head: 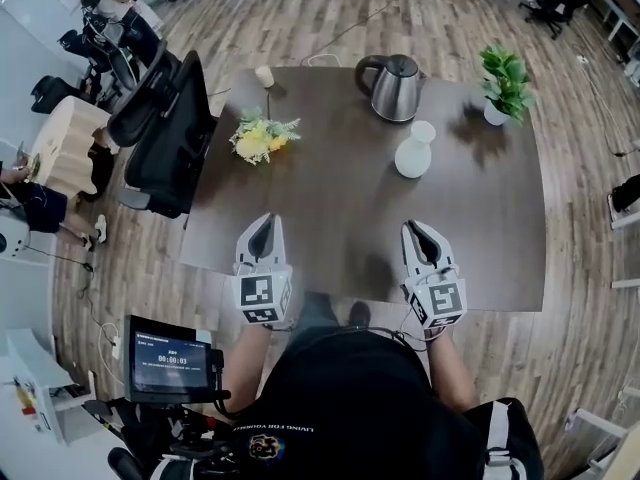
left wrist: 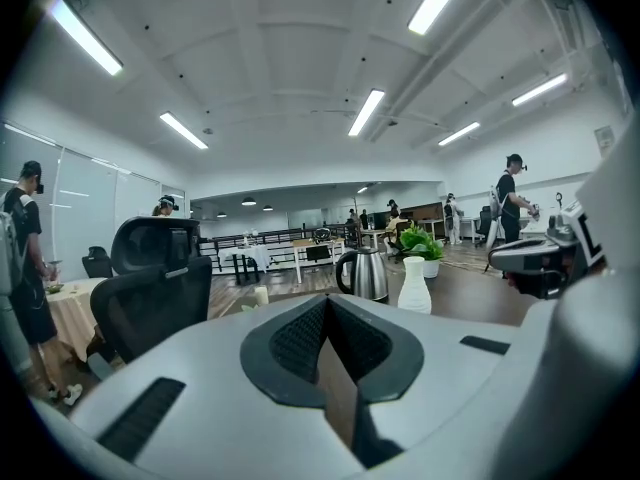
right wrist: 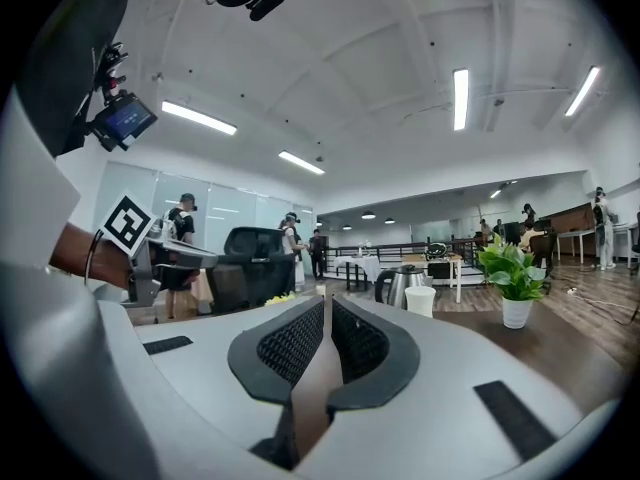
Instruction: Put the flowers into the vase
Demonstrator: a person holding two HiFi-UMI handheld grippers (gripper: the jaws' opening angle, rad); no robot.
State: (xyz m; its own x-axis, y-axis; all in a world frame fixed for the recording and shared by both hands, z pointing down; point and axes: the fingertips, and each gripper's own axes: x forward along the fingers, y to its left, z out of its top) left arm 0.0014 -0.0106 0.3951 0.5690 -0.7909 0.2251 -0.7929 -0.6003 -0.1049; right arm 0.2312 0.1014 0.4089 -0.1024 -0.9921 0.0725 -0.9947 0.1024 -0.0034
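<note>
A bunch of yellow flowers (head: 262,138) with green leaves lies on the dark table (head: 330,218) at its far left. The white vase (head: 413,152) stands upright right of centre; it also shows in the left gripper view (left wrist: 414,286) and the right gripper view (right wrist: 420,301). My left gripper (head: 263,222) hovers over the near table edge, well short of the flowers, jaws shut and empty (left wrist: 325,304). My right gripper (head: 416,228) sits level beside it, in line with the vase, also shut on nothing (right wrist: 327,302). The flowers (right wrist: 280,299) barely peek over the right jaws.
A steel kettle (head: 392,86) stands at the far edge, a potted green plant (head: 503,81) at the far right corner and a small cup (head: 264,75) at the far left. A black office chair (head: 165,133) stands against the table's left side. People stand in the room behind.
</note>
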